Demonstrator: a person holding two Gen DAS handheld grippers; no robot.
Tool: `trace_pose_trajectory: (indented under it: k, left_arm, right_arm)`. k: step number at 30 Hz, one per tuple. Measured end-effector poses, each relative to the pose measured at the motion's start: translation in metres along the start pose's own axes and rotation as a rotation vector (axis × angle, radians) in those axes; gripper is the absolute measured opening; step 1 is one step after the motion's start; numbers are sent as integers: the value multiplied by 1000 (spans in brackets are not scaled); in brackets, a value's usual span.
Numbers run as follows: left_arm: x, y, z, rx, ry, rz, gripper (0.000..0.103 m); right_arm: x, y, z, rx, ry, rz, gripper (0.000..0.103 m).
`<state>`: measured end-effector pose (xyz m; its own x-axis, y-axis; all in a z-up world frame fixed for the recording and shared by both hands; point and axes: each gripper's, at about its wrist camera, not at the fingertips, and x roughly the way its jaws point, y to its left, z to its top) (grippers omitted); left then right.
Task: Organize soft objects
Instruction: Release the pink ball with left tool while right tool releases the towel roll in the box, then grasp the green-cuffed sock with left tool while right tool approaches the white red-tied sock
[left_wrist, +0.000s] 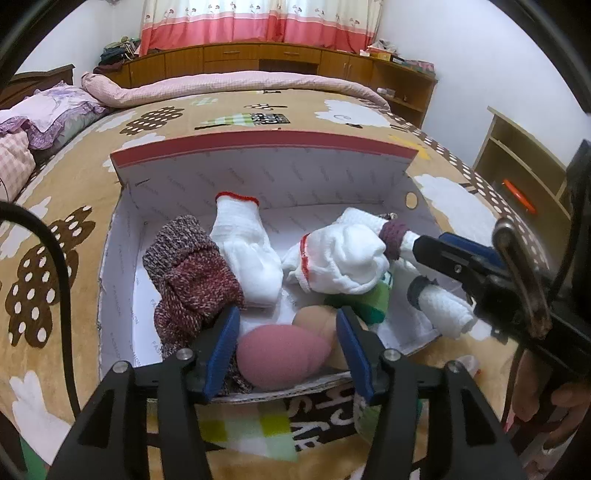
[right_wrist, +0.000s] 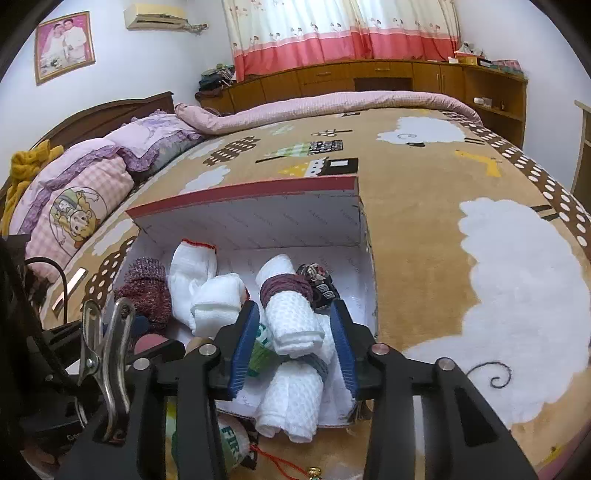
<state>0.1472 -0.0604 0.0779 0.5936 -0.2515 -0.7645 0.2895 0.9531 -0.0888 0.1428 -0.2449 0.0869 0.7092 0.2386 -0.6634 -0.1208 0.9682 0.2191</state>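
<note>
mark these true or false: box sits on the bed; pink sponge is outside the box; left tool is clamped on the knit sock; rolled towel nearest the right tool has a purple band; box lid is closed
1. The box sits on the bed: true.
2. The pink sponge is outside the box: false, it lies inside, at the near wall.
3. The left tool is clamped on the knit sock: false, its jaws stand open astride the sponge.
4. The rolled towel between the right tool's fingers has a purple band: true.
5. The box lid is closed: false, it stands open.

Black fingers (left_wrist: 221, 343), blue pads (right_wrist: 243, 350)

Rolled towels (right_wrist: 293, 321) and socks (left_wrist: 247, 251) inside box (left_wrist: 258, 173) on bed (right_wrist: 424, 258)
</note>
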Motion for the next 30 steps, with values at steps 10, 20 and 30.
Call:
trace_pose_trajectory:
  k: [10, 20, 30]
  left_arm:
    - [-18, -6, -2, 11, -23, -13, 61]
    - [-37, -18, -15, 13, -24, -52, 61]
    - [-43, -43, -39, 49, 4, -92, 61]
  right_arm:
    - [-21, 1, -7, -2, -20, 5, 44]
    - [-47, -2, -24, 6, -27, -5, 49]
    - [-69, -9, -52, -9, -9, -30, 49]
